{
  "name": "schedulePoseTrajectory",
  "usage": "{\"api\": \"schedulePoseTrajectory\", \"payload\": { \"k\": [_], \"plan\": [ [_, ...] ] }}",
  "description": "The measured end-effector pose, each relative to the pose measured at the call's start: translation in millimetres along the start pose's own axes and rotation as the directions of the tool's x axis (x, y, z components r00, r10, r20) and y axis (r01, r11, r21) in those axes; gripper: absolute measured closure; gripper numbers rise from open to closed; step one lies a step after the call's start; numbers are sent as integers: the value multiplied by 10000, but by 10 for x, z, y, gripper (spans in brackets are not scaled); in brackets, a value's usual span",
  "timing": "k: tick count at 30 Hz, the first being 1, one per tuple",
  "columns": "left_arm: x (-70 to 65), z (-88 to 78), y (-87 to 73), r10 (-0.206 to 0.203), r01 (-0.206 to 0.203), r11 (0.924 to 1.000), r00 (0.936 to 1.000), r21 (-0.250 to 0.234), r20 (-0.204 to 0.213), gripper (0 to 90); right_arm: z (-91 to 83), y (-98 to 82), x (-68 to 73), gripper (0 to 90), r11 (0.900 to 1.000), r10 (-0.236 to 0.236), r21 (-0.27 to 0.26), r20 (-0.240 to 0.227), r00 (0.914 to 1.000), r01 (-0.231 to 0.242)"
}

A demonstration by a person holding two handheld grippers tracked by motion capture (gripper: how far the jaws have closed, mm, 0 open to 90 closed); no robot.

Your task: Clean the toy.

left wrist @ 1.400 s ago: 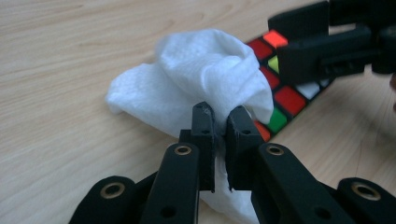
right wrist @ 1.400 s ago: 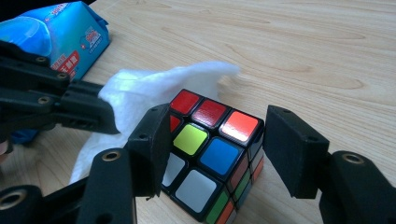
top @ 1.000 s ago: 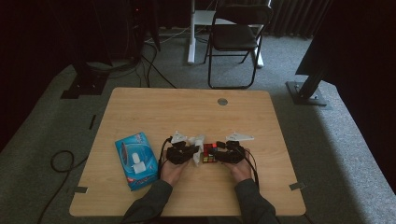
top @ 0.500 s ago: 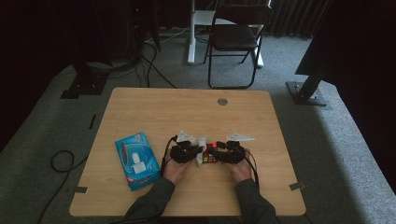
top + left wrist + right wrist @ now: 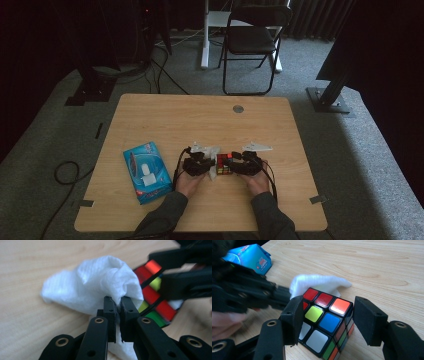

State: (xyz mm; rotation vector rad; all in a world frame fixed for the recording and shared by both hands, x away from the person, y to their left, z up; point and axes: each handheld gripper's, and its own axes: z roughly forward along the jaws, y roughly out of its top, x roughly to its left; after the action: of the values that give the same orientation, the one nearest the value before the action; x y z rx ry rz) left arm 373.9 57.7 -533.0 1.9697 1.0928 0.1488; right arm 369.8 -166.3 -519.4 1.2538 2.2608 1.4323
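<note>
At frame centre, the left tongs (image 5: 118, 305) pinch a soft, limp tissue (image 5: 95, 287) while the right tongs (image 5: 329, 320) clamp the rigid, slick cube (image 5: 325, 322) by opposite faces

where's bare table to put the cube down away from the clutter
The far half of the table is bare up to the round grommet. The right edge beyond the right gripper is free too. It is crowded at front centre: cube, white tissue, left gripper, and the tissue box front left.
</note>
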Motion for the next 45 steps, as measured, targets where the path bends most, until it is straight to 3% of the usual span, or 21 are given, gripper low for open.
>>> {"api": "schedulePoseTrajectory", "payload": {
  "k": [2, 13, 17, 20, 26, 39, 45],
  "plan": [
    [25, 70, -44, -75, 77, 9993, 9999, 355, -70, 851, 1, -1, -1, 426, 10000, 20, -5, -7, 10000, -20],
    [32, 84, -70, -39, 42, 9995, 9999, 298, -118, 850, 1, -3, 2, 432, 10000, 11, -25, -2, 10000, -11],
    [9, 22, -38, 60, -54, 9997, 9996, 238, -275, 852, 4, -5, 1, 446, 10000, 16, -23, -108, 9999, -16],
    [-25, -85, 13, 130, -132, 9999, 9995, -88, -302, 852, 5, -4, 6, 453, 10000, -2, -31, -134, 9999, 2],
    [-117, -232, 60, 246, -250, 9987, 9997, -452, -87, 852, 5, -6, 12, 454, 10000, 6, -48, -91, 10000, -7],
    [-157, -201, -12, 354, -354, 9993, 9994, -133, 20, 852, 6, -10, 18, 454, 10000, 41, -63, -41, 10000, -42],
    [-112, -68, -66, 433, -431, 9988, 9990, 244, -89, 853, 6, -12, 13, 460, 9999, 116, -129, 64, 9999, -115]
  ]
}}
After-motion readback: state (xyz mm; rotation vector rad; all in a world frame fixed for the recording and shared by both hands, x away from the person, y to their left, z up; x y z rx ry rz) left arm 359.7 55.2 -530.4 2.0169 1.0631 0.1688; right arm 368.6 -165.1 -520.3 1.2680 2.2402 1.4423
